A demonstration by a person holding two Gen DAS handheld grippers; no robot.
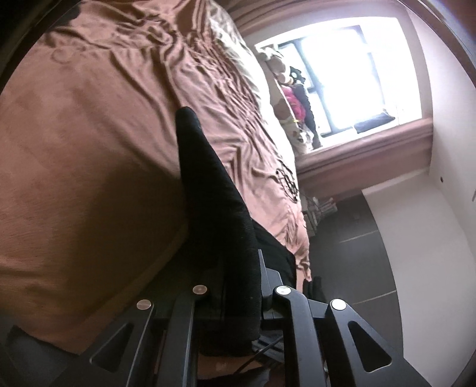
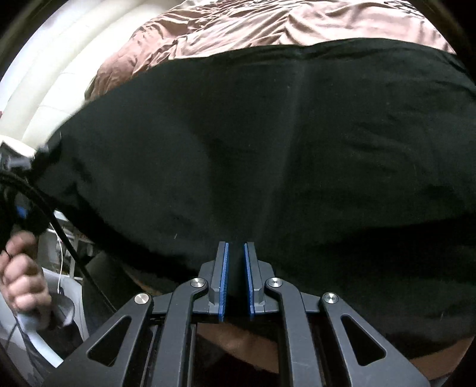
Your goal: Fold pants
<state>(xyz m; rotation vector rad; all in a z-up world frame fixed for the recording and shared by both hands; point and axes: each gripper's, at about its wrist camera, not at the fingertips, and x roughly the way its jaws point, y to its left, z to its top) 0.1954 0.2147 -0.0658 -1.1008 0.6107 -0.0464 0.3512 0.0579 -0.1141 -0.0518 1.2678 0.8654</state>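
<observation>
The left gripper is clamping a thick fold of the black pants, the dark cloth standing up between its jaws and hiding most of them. The fold is rising above the brown bedspread near the bed's side edge, by the dark floor. A bright window is glowing past the far end of the bed.

The right gripper is pinching the pants too, its blue pads pressing a narrow strip of black fabric. The garment is spreading wide across the bed, covering the near part of the bedspread, whose wrinkled far part is showing beyond. A hand is gripping the other gripper's handle at the left edge of the right wrist view.
</observation>
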